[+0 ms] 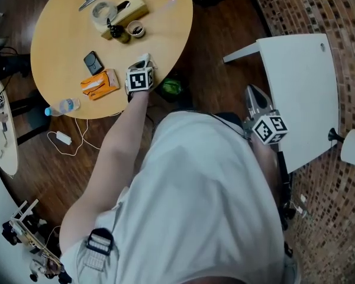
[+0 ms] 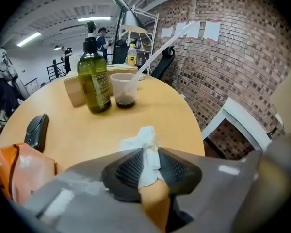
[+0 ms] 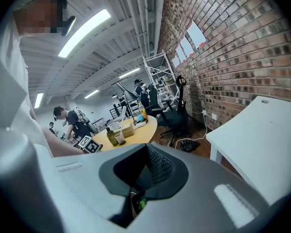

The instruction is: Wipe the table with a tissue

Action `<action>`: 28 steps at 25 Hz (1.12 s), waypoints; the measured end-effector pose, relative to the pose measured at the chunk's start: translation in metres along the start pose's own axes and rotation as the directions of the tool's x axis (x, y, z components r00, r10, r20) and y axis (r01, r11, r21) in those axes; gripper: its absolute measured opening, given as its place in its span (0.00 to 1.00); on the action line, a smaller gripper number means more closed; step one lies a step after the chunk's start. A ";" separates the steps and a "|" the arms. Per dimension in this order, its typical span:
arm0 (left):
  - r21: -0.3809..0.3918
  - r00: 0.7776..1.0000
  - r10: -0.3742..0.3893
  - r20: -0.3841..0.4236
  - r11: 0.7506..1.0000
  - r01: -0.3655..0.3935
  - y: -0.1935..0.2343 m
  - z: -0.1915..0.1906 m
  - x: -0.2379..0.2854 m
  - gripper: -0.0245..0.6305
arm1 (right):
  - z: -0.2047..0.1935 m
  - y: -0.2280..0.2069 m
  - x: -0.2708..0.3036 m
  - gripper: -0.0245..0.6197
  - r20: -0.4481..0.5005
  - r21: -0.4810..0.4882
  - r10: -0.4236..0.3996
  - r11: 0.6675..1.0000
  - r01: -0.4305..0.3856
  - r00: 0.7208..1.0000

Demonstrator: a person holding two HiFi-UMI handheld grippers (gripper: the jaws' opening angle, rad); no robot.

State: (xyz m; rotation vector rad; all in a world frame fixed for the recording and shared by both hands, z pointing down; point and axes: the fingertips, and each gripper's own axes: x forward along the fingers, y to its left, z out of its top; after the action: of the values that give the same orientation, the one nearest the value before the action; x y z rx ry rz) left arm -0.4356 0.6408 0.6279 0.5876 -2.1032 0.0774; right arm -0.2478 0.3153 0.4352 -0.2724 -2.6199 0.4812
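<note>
The round yellow table (image 1: pixel 59 40) lies ahead at the left. My left gripper (image 1: pixel 145 64) reaches over its near right edge, and a crumpled white tissue (image 2: pixel 146 142) is pinched between its two dark pads. The tissue's loose end sticks out past the tips just above the tabletop (image 2: pixel 174 115); I cannot tell if it touches the wood. In the head view the tissue (image 1: pixel 144 59) shows as a white scrap at the tips. My right gripper (image 1: pixel 254 96) hangs off to the right, away from the yellow table, beside a white table (image 1: pixel 302 93). Its jaws (image 3: pixel 144 152) are together with nothing in them.
On the yellow table stand a green pump bottle (image 2: pixel 93 76), a plastic cup (image 2: pixel 123 89), a tissue box (image 1: pixel 128 12) and a tape roll (image 1: pixel 103 10). A black device (image 1: pixel 93 63), an orange packet (image 1: pixel 99 83) and a water bottle (image 1: pixel 64 106) lie near its front edge. Cables trail on the floor.
</note>
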 end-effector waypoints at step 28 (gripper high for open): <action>0.290 0.720 -0.693 -0.050 0.679 0.674 -0.331 0.053 0.014 0.15 | 0.014 -0.141 -0.061 0.05 0.125 0.156 -0.179 0.975 0.159 0.976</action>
State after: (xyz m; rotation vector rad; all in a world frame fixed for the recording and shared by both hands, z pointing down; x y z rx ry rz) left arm -0.3378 0.3283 0.5538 1.5525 -1.8038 -0.0671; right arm -0.2166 0.1651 0.4522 0.0336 -2.6944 0.6480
